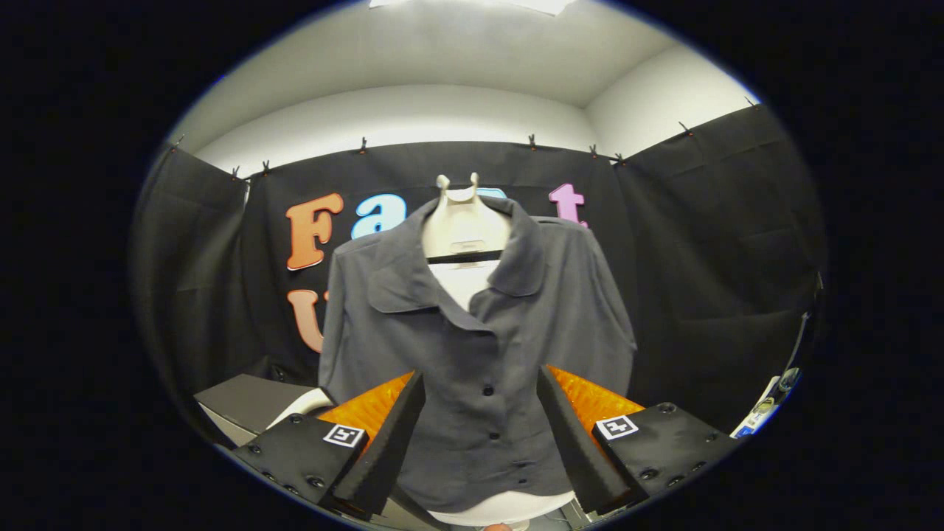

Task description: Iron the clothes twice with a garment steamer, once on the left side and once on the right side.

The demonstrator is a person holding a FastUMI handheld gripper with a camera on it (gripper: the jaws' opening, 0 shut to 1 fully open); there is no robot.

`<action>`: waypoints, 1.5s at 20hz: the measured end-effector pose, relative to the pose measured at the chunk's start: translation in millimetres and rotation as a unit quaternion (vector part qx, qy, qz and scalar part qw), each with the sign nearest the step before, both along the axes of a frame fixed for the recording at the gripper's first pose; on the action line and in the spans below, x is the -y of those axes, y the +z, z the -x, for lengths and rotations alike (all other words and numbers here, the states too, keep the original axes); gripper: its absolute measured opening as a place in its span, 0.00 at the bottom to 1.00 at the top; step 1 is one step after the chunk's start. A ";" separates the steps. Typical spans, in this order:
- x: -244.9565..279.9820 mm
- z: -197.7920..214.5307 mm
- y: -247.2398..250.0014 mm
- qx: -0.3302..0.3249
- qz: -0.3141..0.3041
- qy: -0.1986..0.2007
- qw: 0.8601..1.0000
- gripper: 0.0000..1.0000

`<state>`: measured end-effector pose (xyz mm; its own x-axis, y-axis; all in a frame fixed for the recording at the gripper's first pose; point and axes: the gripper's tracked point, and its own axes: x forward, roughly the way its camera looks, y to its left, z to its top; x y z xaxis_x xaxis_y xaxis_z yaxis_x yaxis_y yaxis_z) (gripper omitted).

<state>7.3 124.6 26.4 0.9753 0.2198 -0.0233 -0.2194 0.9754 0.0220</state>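
A: Any writing you can read?

B: Nothing legible. Each finger mount carries a small square marker tag (344,434), and a label sits on the mannequin's neck (466,246), too small to make out.

A: And the room?

B: Black cloth wall (708,243) all around, clipped along its top edge, with a pale wall and ceiling (442,66) above. At about 8 o'clock from the shirt, a grey box-like surface (247,398) with a white rounded thing (306,404) beside it, half hidden by the fingers; I cannot tell what it is.

A: The garment?

B: A dark grey shirt (472,346) with a wide collar and dark buttons down the front, buttoned, hanging upright on a white mannequin torso (464,221). The fabric looks fairly smooth with soft folds near the hem. It stands dead ahead, at 12 o'clock, just beyond the fingertips.

A: The claw?

B: The gripper (481,383) is spread wide, fingers well apart and holding nothing; the shirt's lower front shows in the gap between them
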 end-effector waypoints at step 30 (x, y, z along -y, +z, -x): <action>-385.4 -72.7 -180.5 -0.241 0.128 0.143 0.951 0.97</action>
